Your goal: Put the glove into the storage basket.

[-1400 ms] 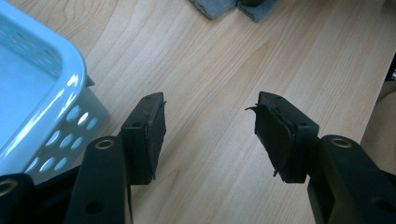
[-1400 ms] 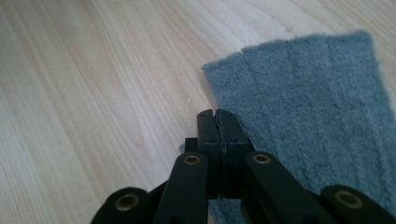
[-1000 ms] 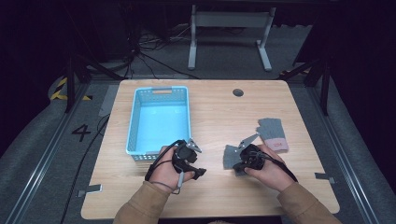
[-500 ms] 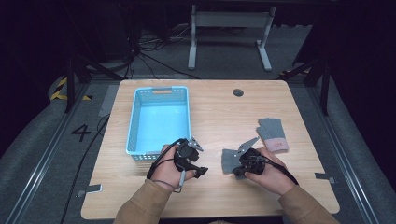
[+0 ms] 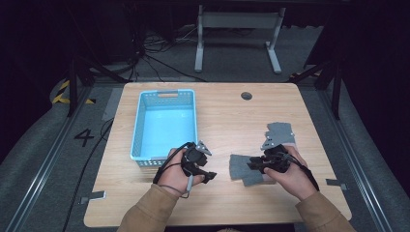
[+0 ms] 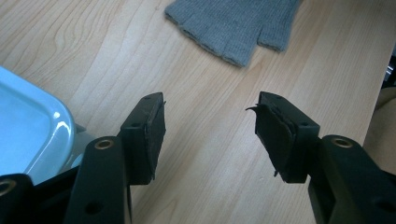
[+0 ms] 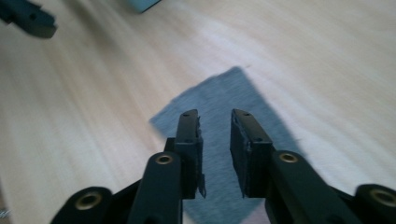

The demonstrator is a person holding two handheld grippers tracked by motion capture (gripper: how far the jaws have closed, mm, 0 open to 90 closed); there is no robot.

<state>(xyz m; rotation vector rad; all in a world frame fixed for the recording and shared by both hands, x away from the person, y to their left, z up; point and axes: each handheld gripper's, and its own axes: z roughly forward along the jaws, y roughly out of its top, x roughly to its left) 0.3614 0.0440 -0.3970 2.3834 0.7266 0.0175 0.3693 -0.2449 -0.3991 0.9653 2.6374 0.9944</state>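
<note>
A grey fingerless glove (image 5: 243, 168) is lying flat on the wooden table (image 5: 222, 116), between the two hand-held grippers and near the table's front edge. The right gripper (image 5: 255, 164) is being held just above it, its jaws having just been opening; in the right gripper view they are standing a narrow gap apart over the glove (image 7: 219, 135), with nothing pinched between them. The left gripper (image 5: 207, 170) is being held near the front corner of the light blue basket (image 5: 140, 123), its jaws parted wide and holding nothing, bare wood lying between them in the left gripper view. A second grey glove (image 5: 280, 133) is lying at the table's right side, beyond the right hand (image 5: 290, 176), partly hidden by that gripper.
</note>
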